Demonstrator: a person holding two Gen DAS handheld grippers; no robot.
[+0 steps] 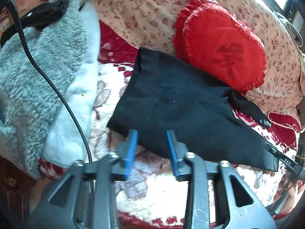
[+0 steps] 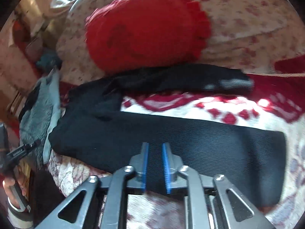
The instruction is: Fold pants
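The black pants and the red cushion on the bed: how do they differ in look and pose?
The black pants lie flat and thin, legs spread apart; the red cushion is thick and puffed. The pants have plain edges; the cushion has a ruffled border. The pants lie mostly on the red and white blanket; the cushion rests on the floral sheet. Both are soft fabric, and the pants reach the cushion's edge.

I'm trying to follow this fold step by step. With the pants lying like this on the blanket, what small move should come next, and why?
Probably bring the far leg over onto the near leg. The black pants lie spread, legs apart with blanket showing between them, the far one against the red cushion. Both the left tool and right tool stand open, gripping nothing.
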